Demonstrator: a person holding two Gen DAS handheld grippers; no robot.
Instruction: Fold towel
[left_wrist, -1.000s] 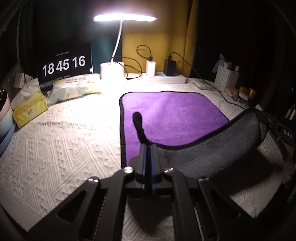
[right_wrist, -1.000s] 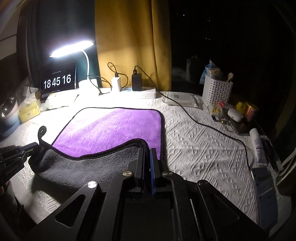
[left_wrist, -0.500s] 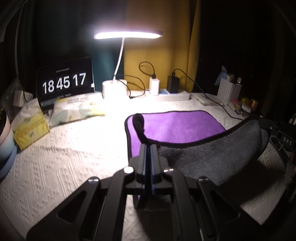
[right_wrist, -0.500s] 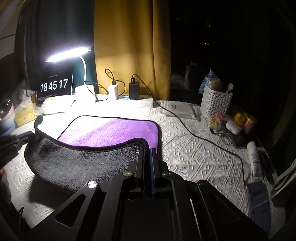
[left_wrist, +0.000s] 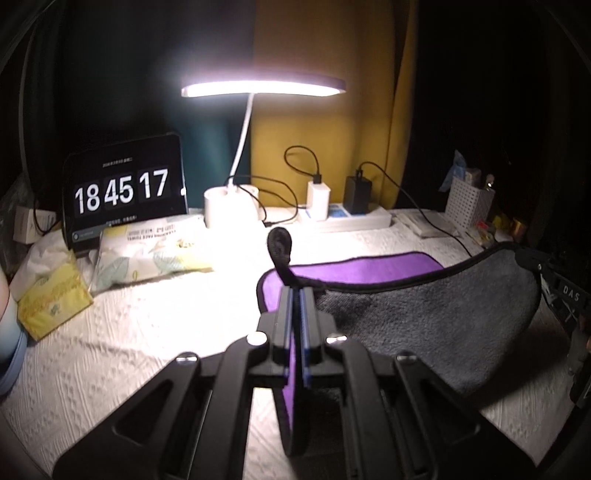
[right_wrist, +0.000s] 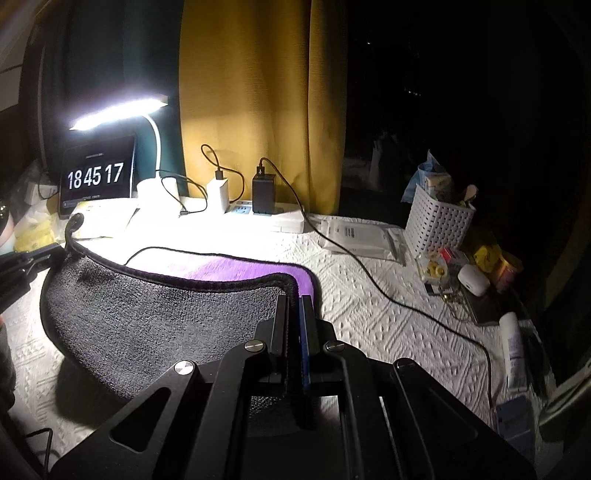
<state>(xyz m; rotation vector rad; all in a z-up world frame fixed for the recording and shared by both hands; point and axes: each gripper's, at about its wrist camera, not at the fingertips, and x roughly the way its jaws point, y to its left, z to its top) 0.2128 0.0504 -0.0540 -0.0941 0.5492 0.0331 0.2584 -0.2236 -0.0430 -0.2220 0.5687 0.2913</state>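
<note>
Towel has come higher and further forward than a second ago: each claw, left and right, is pressed together on one near corner, so the grey underside hangs between them over the purple half lying on the tabletop. I judge the first fold is about half done. Ahead of the claws stand a lamp, a power strip and a cable, near the far edge.

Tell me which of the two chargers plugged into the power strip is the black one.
The black charger is the right-hand one on the power strip, nearer the white basket; the white charger stands left of it, beside the lamp base.
</note>
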